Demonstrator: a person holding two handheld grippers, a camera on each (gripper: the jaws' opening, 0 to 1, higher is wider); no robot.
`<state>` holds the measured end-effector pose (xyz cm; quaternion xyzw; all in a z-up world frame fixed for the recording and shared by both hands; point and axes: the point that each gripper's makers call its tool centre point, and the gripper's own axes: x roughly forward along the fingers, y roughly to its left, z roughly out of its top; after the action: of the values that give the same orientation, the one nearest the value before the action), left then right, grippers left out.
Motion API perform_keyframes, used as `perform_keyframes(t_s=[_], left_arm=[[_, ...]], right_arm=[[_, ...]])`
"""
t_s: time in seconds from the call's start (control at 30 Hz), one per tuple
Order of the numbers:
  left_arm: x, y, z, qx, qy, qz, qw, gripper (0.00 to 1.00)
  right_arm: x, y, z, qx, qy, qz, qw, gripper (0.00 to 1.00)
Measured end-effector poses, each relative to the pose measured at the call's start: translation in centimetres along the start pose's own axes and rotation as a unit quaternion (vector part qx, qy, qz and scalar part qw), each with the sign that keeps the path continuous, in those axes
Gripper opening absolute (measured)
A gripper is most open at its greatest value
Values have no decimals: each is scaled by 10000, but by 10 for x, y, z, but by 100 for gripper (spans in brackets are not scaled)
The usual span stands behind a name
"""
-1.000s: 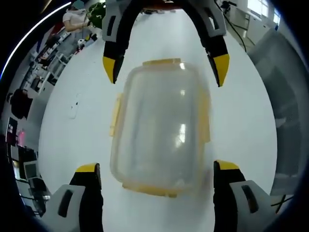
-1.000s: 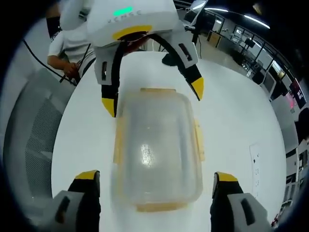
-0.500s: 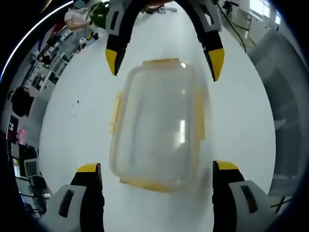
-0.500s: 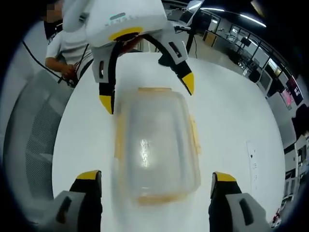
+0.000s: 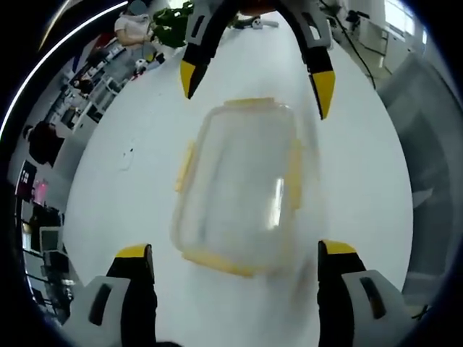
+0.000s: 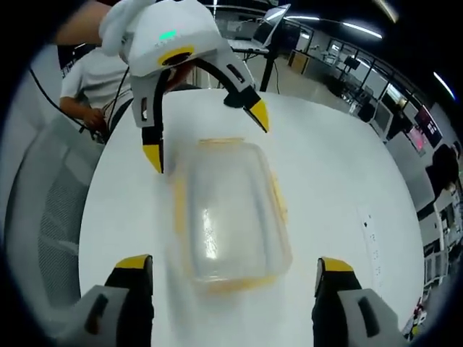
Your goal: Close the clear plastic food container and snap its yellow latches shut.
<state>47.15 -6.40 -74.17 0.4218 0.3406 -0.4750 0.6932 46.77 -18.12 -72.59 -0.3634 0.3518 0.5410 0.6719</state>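
Observation:
A clear plastic food container (image 5: pixel 239 188) with its lid on lies flat on the white table (image 5: pixel 362 188); yellow latches (image 5: pixel 295 173) run along its edges. My left gripper (image 5: pixel 231 254) is open, its yellow-tipped jaws standing either side of the container's near end, above it. The right gripper (image 5: pixel 257 83) comes in from the far end, also open, straddling the far end. In the right gripper view the same container (image 6: pixel 228 213) lies between my right gripper (image 6: pixel 230 262) and the left gripper (image 6: pixel 206 137) opposite. Neither gripper touches the container.
A grey mesh chair (image 6: pixel 43 210) stands at the table's edge, and a seated person (image 6: pixel 90 90) is behind it. Desks, monitors and other office furniture (image 5: pixel 43 195) lie beyond the table. Small dark marks (image 6: pixel 370 235) dot the tabletop.
Both grippers have drawn back and lifted away from the container, which looks smaller in both views. Both stay open, and the container lies in the same place.

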Motion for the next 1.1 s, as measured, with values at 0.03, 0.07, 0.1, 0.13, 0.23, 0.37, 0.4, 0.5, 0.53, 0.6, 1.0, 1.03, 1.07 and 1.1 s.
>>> perform_keyframes(t_s=[0.03,0.07,0.1,0.13,0.23,0.37,0.4,0.5,0.53,0.6,1.0,1.03,1.07,1.1], left_arm=[[-1,-1,-1,-6,-1,7,10000,91],[-1,-2,-1,-10,-6,8,10000,91],[-1,-3,-3,-34,10,3,10000,91],[-1,-4,-4,-47,12,3,10000,91],[-4,-5,-4,-161,-53,47,9998,91],[-7,-5,-3,-370,-194,131,9990,90],[-7,-4,-4,-394,-205,183,9988,90],[-9,-4,-6,-436,-234,262,9984,89],[-10,-4,-5,-442,-257,286,9983,89],[-11,-6,-7,-488,-299,320,9978,88],[-19,-20,-2,-831,-803,466,9922,87],[-19,-21,-3,-845,-808,471,9920,86],[-20,-21,-3,-881,-830,501,9914,86],[-21,-21,-3,-912,-864,510,9908,86]], right_arm=[[0,0,-1,56,21,-26,10000,91],[0,0,-3,68,44,-39,10000,90],[-1,0,-3,85,21,-61,9999,90],[-1,0,-3,128,-5,-75,9999,90],[-3,0,-3,244,-112,-145,9995,90],[-4,1,-4,328,-236,-273,9988,90],[-4,1,-5,390,-259,-323,9984,90],[-4,2,-5,505,-347,-369,9974,90],[-5,2,-4,542,-402,-411,9969,90],[-7,2,-2,671,-555,-495,9950,90],[-13,12,4,996,-1117,-716,9861,92],[-14,13,3,1009,-1140,-735,9856,91],[-14,14,4,1042,-1176,-763,9846,91],[-15,14,4,1050,-1203,-791,9840,91]])
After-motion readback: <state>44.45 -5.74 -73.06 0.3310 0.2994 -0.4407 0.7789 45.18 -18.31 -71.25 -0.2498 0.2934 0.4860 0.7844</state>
